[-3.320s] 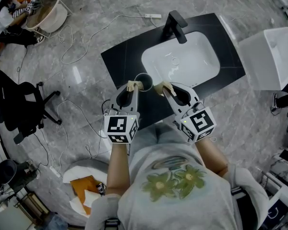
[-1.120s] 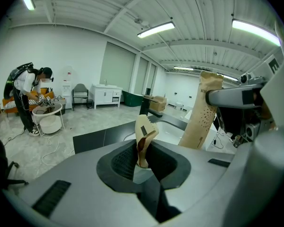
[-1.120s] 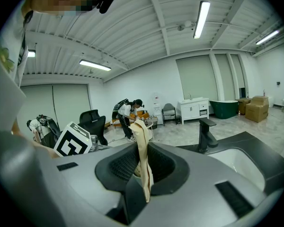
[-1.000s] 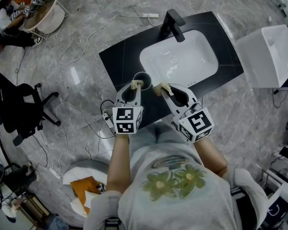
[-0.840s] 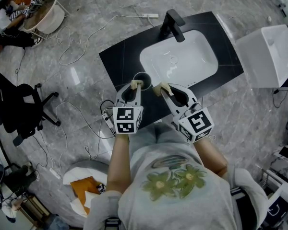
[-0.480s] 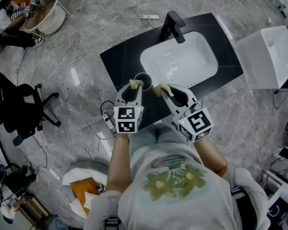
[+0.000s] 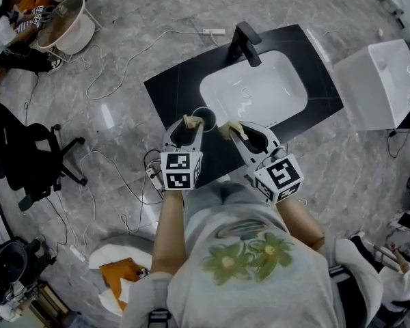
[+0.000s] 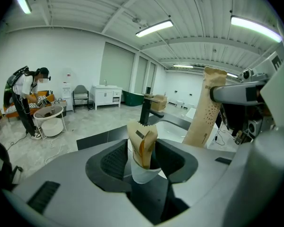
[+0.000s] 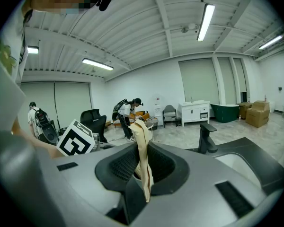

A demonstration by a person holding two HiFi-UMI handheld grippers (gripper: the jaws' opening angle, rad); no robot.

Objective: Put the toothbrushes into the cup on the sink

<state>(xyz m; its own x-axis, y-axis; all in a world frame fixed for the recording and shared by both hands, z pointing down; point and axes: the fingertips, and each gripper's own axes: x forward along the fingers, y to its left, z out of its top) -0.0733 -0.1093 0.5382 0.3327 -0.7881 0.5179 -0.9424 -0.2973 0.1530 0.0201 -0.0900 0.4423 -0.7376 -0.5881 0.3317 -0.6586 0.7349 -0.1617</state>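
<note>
**Release at the cup.** Your left gripper [image 7: 190, 122], its jaws just opened wide, flanks without pressing the first tan paper-wrapped toothbrush [image 8: 142, 143]. That toothbrush stands near upright in the pale round cup [image 8: 144, 173] on the black counter [image 7: 171, 87] beside the white sink basin [image 7: 260, 91]. Your right gripper [image 7: 231, 129] pinches the second wrapped toothbrush [image 9: 142, 148], long axis upright. The cup lies just to its left, between the left jaws.

Head view's looking steeply down on worktop [image 7: 174, 91] and sink [image 7: 256, 94], both gripper views low and close along their jaws, sharing the tap [image 8: 146, 109].
</note>
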